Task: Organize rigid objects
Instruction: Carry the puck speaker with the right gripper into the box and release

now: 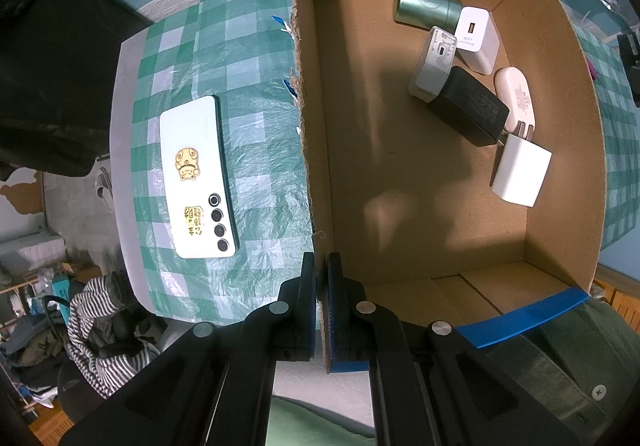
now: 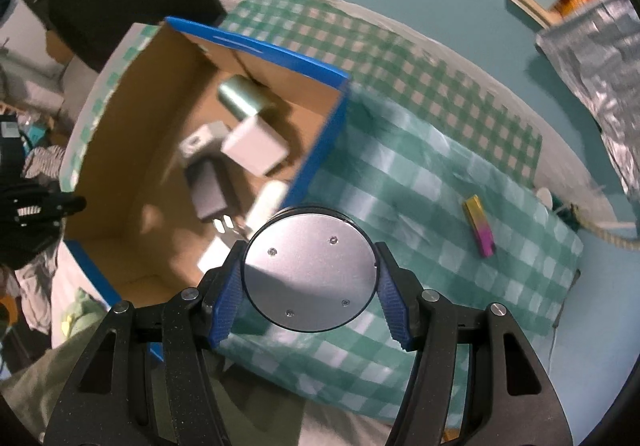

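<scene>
Green-checked cloth (image 1: 248, 57) over the bench. Left wrist view: my left hand-held gripper (image 1: 322, 306) is clamped on the cardboard box (image 1: 400, 173) wall, steadying it; chargers (image 1: 468, 105) inside, phone (image 1: 198, 177) outside.

Right wrist view: right hand-held gripper (image 2: 308, 282) grips a metal disc (image 2: 310, 272), airborne beside the box. Next, I judge: clear the blue rim (image 2: 324, 145), release. Iridescent bar (image 2: 479, 226) waits.

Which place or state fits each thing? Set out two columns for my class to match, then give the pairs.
1. white phone
2. silver round disc
3. black charger
4. rainbow-coloured bar

A. inside the cardboard box
B. held in the right gripper
C. back up on the checked cloth, left of the box
D. on the cloth, right of the box

Pairs: 1-C, 2-B, 3-A, 4-D
</scene>
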A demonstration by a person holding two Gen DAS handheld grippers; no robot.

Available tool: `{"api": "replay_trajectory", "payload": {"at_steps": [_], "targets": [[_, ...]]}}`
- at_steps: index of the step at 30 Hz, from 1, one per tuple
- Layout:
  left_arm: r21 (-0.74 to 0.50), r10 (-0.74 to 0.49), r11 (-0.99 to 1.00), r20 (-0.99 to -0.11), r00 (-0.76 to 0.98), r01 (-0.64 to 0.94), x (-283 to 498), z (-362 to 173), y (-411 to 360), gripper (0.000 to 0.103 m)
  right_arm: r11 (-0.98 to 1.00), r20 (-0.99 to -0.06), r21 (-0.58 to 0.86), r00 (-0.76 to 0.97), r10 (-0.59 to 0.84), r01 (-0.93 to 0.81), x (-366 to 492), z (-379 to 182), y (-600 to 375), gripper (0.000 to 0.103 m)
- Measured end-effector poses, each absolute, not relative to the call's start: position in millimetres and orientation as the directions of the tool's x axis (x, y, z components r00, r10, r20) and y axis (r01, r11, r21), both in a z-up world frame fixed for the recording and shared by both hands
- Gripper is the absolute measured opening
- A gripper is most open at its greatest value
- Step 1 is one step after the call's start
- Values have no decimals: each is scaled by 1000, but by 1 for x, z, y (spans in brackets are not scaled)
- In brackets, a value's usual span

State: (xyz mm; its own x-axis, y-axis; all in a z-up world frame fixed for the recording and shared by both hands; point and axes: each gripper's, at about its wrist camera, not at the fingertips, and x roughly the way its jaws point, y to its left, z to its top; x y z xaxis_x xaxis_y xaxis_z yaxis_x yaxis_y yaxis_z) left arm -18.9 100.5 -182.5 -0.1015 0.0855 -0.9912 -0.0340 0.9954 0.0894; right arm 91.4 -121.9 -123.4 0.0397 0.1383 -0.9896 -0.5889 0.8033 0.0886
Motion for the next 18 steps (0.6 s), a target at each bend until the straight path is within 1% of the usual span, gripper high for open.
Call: {"api": "replay_trajectory", "payload": {"at_steps": [9,18], "targets": [[89,85,995,-991,-102,-34,-17,-182,100,5,749,-988,94,32,152,-656,85,-122,-77,62],[89,85,995,-991,-100,-36,-17,-182,99,5,716,-992,82,15,128,-693,82,-139,-49,62]]}}
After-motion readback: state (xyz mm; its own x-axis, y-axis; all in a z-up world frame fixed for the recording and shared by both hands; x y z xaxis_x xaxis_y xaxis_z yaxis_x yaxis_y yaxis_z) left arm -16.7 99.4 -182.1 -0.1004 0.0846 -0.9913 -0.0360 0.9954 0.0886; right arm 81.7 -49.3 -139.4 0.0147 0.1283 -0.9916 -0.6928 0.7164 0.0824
